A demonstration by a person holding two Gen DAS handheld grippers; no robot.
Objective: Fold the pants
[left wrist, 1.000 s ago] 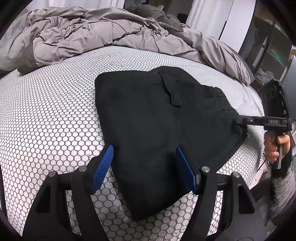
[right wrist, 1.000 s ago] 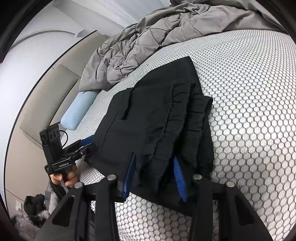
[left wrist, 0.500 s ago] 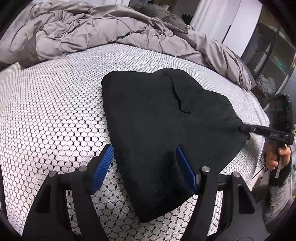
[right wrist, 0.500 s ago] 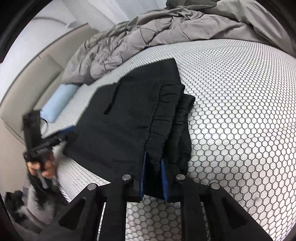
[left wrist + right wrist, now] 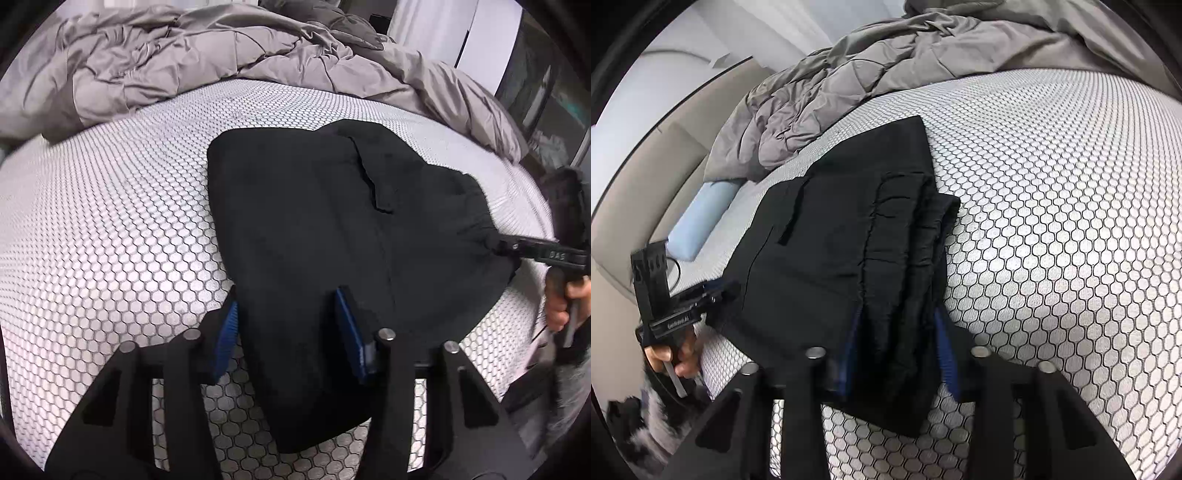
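Black pants (image 5: 332, 229) lie folded on the bed's honeycomb-patterned sheet (image 5: 110, 229). In the left wrist view my left gripper (image 5: 288, 332) is open, its blue pads on either side of the near edge of the pants. In the right wrist view my right gripper (image 5: 897, 347) is open with the gathered waistband end of the pants (image 5: 905, 266) between its fingers. Each view shows the other gripper at the opposite end of the pants: the right gripper (image 5: 498, 245) and the left gripper (image 5: 716, 291).
A rumpled grey duvet (image 5: 221, 62) is piled along the far side of the bed. A light blue pillow (image 5: 701, 218) lies by the beige headboard (image 5: 635, 192). The bed edge (image 5: 532, 295) runs just past the pants on the right.
The right gripper, shut on the waistband half a second ago, has opened. The left gripper's jaws have narrowed somewhat around the pants edge. The pants lie about as before.
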